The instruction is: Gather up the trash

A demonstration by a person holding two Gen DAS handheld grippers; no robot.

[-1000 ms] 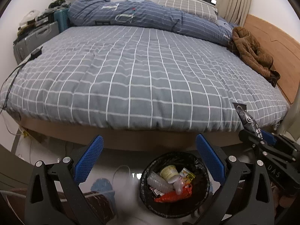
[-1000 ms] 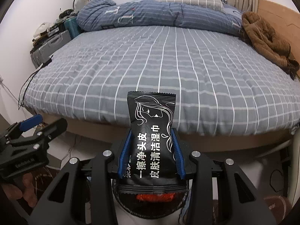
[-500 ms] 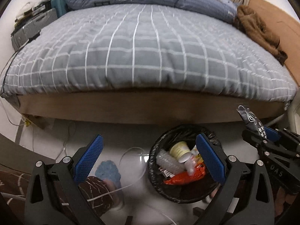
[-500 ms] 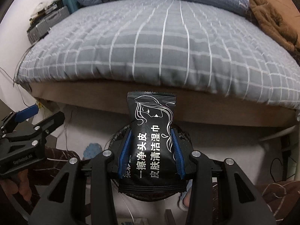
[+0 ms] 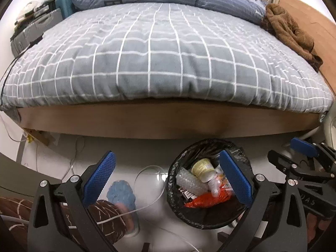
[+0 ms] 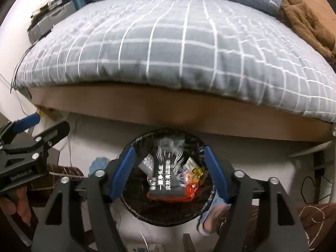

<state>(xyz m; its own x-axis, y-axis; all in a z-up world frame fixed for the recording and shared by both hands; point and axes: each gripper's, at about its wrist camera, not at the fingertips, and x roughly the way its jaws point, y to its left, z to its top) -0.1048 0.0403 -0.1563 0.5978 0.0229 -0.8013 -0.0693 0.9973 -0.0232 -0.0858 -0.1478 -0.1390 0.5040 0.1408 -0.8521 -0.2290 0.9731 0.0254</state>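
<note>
A round black-lined trash bin (image 5: 189, 218) stands on the pale floor in front of the bed, holding a cream cup (image 5: 202, 167), clear plastic (image 5: 189, 182) and a red wrapper (image 5: 201, 201). My right gripper (image 6: 169, 149) hovers over the bin (image 6: 130, 201) with its jaws opening. The black wipes packet (image 6: 168, 174) with white lettering is blurred and free of the blue pads (image 6: 124, 168), dropping onto the trash. My left gripper (image 5: 167, 157) is open and empty, just left of the bin. Each gripper shows in the other's view: right gripper (image 5: 282, 148), left gripper (image 6: 48, 124).
A bed with a grey checked cover (image 5: 159, 58) and wooden frame (image 5: 168, 119) stands just behind the bin. A white cable (image 5: 147, 205) loops on the floor by the person's blue slipper (image 5: 120, 193). A brown garment (image 5: 289, 31) lies on the bed's right side, suitcases (image 5: 40, 25) far left.
Both grippers have sunk toward the floor, so the bin looks larger. The right gripper's jaws have spread and the black packet has slipped out of them into the bin.
</note>
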